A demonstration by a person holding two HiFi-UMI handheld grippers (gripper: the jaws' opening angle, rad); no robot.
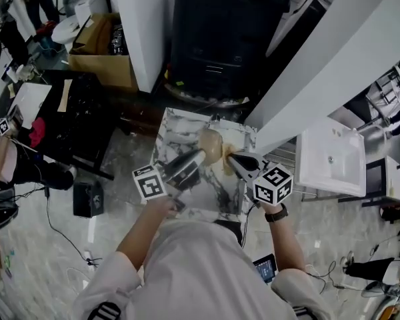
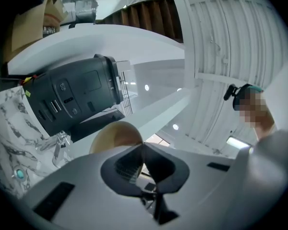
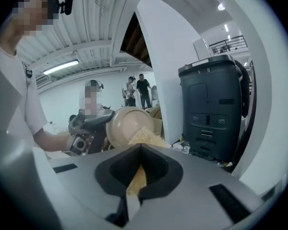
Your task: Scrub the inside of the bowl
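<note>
Bowl (image 3: 125,123) rim sits pinched in your left gripper (image 2: 143,146). Your right gripper (image 3: 140,147) pinches a sponge (image 3: 146,137) that pokes out just past its tips. Likely mid-scrub: sweep inside next.

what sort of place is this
Probably a workshop or lab hall set up for recording, not a home kitchen: a small marble-patterned tabletop stands by a large black plastic bin, with a white sink basin off to one side and black cables trailing over the floor.
</note>
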